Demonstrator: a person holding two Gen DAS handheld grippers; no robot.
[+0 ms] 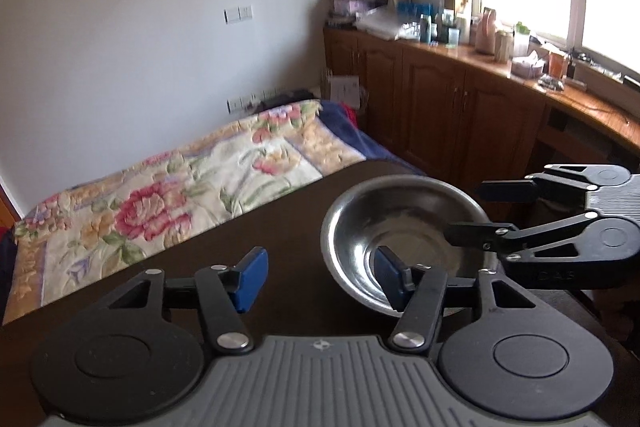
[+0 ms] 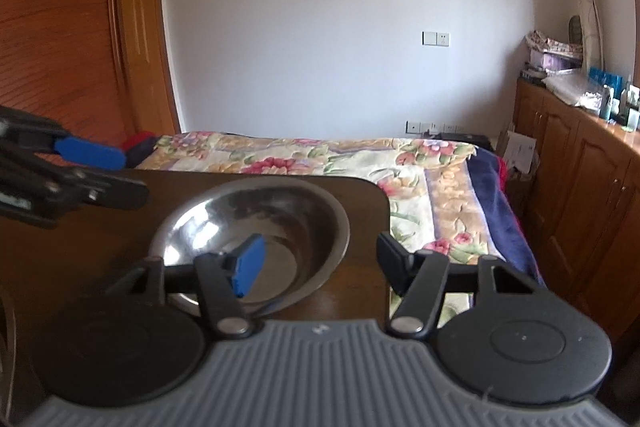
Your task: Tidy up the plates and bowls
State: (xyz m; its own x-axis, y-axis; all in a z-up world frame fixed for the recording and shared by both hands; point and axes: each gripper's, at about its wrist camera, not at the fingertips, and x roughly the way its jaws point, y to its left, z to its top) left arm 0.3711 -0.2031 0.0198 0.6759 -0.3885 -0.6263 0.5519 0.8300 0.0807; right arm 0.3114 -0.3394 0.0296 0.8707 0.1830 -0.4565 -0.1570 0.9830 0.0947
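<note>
A steel bowl (image 1: 404, 227) stands on the dark wooden table (image 1: 248, 239), near its far right corner; it also shows in the right wrist view (image 2: 264, 223). My left gripper (image 1: 320, 277) is open and empty, just left of and in front of the bowl, its right finger over the bowl's near rim. My right gripper (image 2: 318, 265) is open and empty, its left finger over the bowl's near right rim. The right gripper shows in the left wrist view (image 1: 486, 209), open beside the bowl. The left gripper shows at the left of the right wrist view (image 2: 108, 177).
A bed with a floral quilt (image 1: 168, 195) lies just beyond the table's far edge. Wooden cabinets (image 1: 452, 115) with a cluttered top run under the window on the right. A wooden door (image 2: 60, 39) stands at the left.
</note>
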